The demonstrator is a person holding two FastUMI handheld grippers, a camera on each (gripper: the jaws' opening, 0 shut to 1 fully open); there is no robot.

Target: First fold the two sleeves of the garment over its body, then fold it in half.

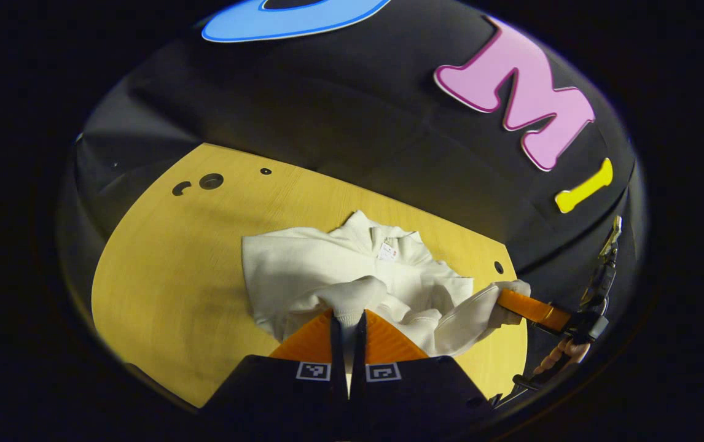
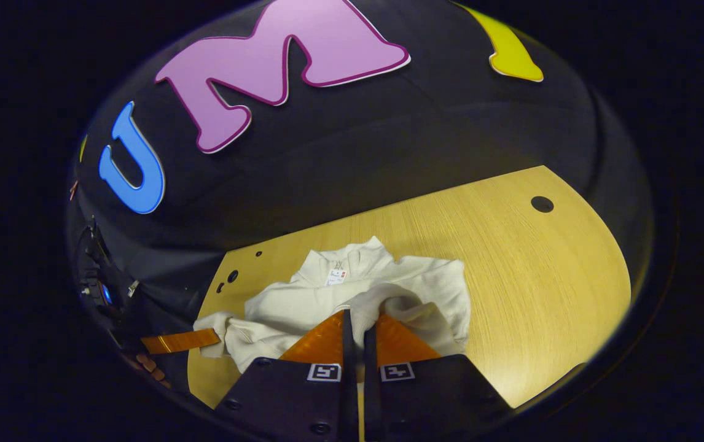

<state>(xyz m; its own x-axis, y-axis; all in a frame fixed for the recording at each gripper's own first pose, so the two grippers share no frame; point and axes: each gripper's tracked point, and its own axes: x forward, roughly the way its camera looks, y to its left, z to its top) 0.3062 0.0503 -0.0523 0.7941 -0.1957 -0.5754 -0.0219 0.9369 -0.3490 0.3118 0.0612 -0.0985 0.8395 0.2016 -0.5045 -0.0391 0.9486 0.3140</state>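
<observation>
White garment (image 1: pixel 327 264) bunched mid-frame on bench (image 1: pixel 174 276). Left hand-held gripper (image 1: pixel 348 319) and right hand-held gripper (image 2: pixel 361 322) each clamped on fabric. Sleeve folds judged underway; halving left.

The left gripper (image 1: pixel 348 319) is covering the near hem of the white garment (image 1: pixel 303 264) in the left gripper view, its fingertips sinking into a cuff so the pinch point is hiding; the right gripper (image 2: pixel 361 322) is likewise burying its tips in bunched cloth in the right gripper view; the small neck label (image 1: pixel 387 251) is too tiny to read; the hand (image 1: pixel 564 353) holding the far gripper is showing only a few fingers; the table (image 1: pixel 161 288) is running out of sight behind both gripper bodies.
</observation>
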